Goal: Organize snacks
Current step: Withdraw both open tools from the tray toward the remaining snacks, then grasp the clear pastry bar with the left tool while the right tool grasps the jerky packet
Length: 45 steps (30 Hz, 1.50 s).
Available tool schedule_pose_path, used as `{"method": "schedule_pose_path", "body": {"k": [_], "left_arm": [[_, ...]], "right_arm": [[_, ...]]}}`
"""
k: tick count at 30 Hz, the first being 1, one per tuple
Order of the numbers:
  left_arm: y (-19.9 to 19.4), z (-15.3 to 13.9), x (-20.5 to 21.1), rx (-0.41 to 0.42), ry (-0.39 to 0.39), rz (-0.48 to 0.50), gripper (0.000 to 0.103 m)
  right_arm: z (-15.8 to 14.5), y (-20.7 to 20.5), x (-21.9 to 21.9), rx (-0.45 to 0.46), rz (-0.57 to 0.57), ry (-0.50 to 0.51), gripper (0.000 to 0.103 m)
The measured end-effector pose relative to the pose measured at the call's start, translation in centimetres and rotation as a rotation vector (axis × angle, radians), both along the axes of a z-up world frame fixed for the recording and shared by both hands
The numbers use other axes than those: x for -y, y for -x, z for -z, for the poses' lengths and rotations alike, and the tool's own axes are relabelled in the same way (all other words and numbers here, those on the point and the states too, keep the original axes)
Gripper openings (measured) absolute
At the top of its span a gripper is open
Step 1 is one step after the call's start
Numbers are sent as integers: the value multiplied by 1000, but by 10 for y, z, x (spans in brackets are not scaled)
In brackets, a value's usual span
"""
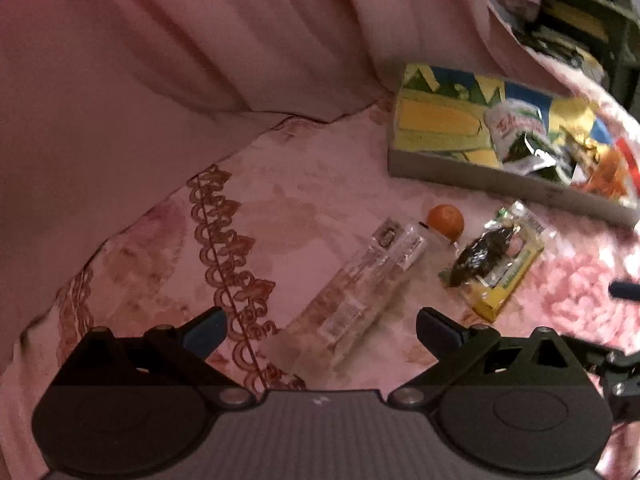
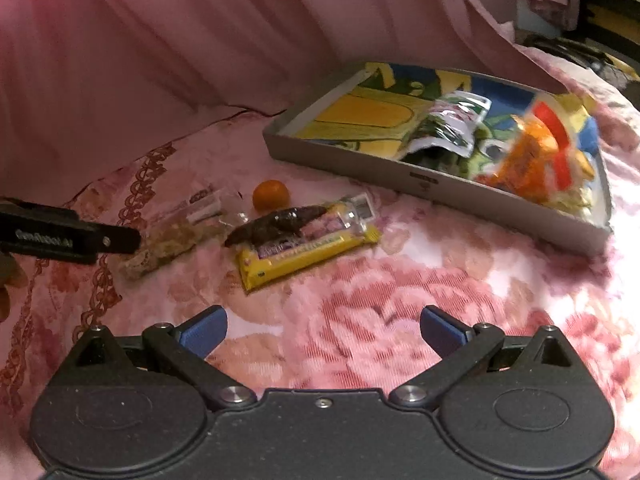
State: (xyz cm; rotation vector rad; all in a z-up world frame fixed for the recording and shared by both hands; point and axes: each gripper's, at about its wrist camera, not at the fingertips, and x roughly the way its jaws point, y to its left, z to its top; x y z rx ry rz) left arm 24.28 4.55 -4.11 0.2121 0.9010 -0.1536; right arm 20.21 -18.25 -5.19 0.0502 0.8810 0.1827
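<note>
On a pink flowered bedspread lie a long clear snack packet (image 1: 360, 288), a small orange fruit (image 1: 445, 220) and a yellow-edged packet with a dark snack (image 1: 496, 260). A grey tray (image 1: 500, 184) with a colourful base holds a green-white packet (image 1: 520, 132) and an orange packet (image 1: 604, 168). My left gripper (image 1: 320, 336) is open, just short of the clear packet. My right gripper (image 2: 322, 336) is open and empty over the bedspread, short of the yellow packet (image 2: 308, 240). The fruit (image 2: 271, 195), clear packet (image 2: 180, 232) and tray (image 2: 400, 172) also show there.
A pink curtain (image 1: 200, 60) hangs behind the bed. Dark cluttered shelves (image 1: 580, 20) stand at the far right. The left gripper's finger (image 2: 120, 240) enters the right wrist view from the left, near the clear packet.
</note>
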Motion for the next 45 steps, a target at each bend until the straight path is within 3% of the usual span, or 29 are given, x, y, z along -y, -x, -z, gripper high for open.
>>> {"method": "schedule_pose_path", "body": {"k": [6, 13, 19, 21, 23, 25, 35, 40, 45], "left_arm": [[-8, 19, 10, 4, -149, 88, 103], [-22, 25, 1, -49, -67, 71, 103], [-32, 34, -3, -74, -46, 58, 103], [-34, 37, -3, -88, -35, 62, 102], [-34, 39, -2, -95, -29, 67, 100], [-34, 40, -2, -104, -20, 71, 96], [-31, 35, -9, -149, 64, 63, 63], [-26, 33, -13, -209, 144, 20, 52], [-24, 33, -17, -258, 241, -14, 49]], "right_arm": [[-2, -28, -18, 89, -270, 141, 102], [7, -62, -23, 127, -508, 129, 102], [16, -84, -29, 105, -653, 118, 102], [20, -90, -28, 86, -666, 107, 102], [21, -95, -24, 63, -648, 82, 93], [21, -94, -21, 54, -632, 72, 91], [21, -54, -29, 39, -647, 201, 77], [21, -29, -38, -40, -663, 194, 73], [18, -14, -44, 3, -610, 251, 73]]}}
